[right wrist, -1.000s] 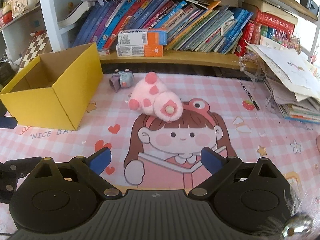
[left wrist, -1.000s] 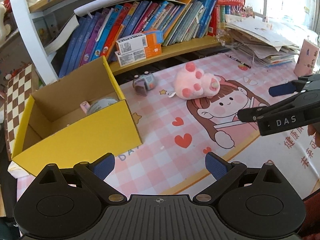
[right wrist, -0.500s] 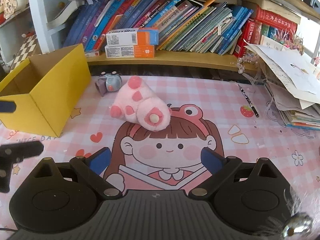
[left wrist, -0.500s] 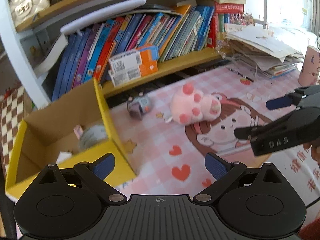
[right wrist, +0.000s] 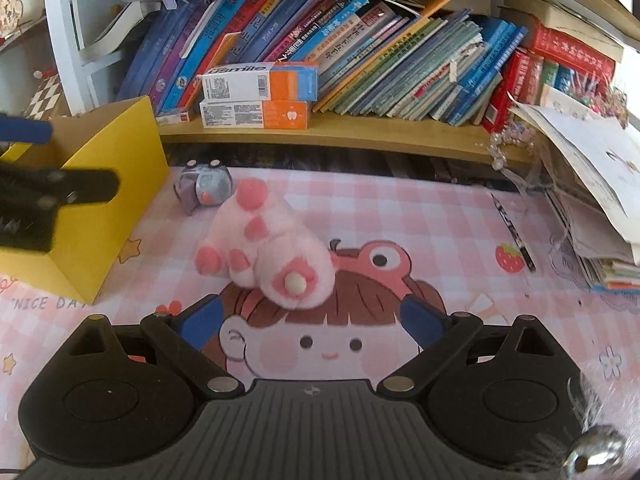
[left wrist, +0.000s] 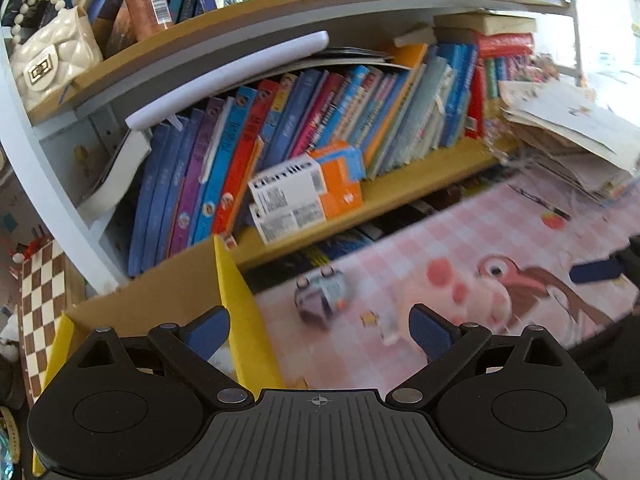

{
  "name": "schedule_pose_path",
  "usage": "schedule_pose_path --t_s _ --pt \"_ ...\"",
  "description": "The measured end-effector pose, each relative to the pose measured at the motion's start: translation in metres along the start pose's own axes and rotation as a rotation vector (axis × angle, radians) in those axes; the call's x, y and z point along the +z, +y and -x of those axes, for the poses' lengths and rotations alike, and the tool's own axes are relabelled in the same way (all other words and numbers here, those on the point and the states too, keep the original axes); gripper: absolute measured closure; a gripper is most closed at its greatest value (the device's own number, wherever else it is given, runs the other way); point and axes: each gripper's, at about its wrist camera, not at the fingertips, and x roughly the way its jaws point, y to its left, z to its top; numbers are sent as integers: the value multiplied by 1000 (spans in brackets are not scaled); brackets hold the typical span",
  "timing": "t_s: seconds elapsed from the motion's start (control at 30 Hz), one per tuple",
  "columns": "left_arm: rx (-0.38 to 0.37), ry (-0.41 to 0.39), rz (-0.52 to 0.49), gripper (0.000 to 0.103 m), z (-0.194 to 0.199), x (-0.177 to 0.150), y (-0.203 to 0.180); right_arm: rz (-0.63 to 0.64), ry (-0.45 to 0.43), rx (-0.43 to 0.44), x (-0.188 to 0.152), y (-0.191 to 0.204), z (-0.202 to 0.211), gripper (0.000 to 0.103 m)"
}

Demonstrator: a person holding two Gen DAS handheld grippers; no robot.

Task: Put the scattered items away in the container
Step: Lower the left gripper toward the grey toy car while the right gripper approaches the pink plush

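A pink plush toy point(right wrist: 272, 252) lies on the pink cartoon mat point(right wrist: 440, 240), just ahead of my right gripper point(right wrist: 310, 320), which is open and empty. A small grey toy point(right wrist: 206, 190) sits behind the plush, near the yellow cardboard box point(right wrist: 112, 208). My left gripper point(left wrist: 319, 334) is open and empty, held above the box's right wall point(left wrist: 236, 312). From there the grey toy point(left wrist: 322, 296) and the blurred plush point(left wrist: 452, 300) lie ahead on the right. The left gripper's fingers point(right wrist: 80, 188) show at the left of the right wrist view. The box's inside is mostly hidden.
A low shelf of books point(right wrist: 360, 60) with two orange-and-white cartons point(right wrist: 256, 96) runs along the back. A pile of papers point(right wrist: 592, 184) fills the right side, with a pen point(right wrist: 514, 232) beside it. A checkerboard point(left wrist: 38, 300) stands left of the box.
My left gripper has risen and tilted up toward the shelves, over the box's right wall. My right gripper has moved closer to the pink plush. Both stay open.
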Motion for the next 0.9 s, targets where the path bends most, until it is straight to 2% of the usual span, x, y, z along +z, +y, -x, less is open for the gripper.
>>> schedule_pose_path --t_s 0.17,0.27,0.33,0.4,0.5,0.7,0.83,0.9 --pt "19 -15 31 7 -20 14 -4 18 -5 17 8 2 -14 9" --pt "32 -9 55 17 -36 23 -3 30 -9 31 11 4 -20 9" --pt "35 2 77 28 -47 29 -1 41 -14 39 14 7 -25 13" --pt "20 21 114 32 -58 33 1 52 -18 47 16 9 -29 16" --pt "-3 58 163 32 -75 35 1 68 -30 56 20 12 -35 20" --pt "2 96 189 32 -102 30 -3 66 -40 64 24 16 -42 23" --pt "13 83 274 31 -115 24 2 62 -25 81 23 18 -48 26" --pt "23 88 279 31 -122 22 1 71 -17 91 22 18 -50 30"
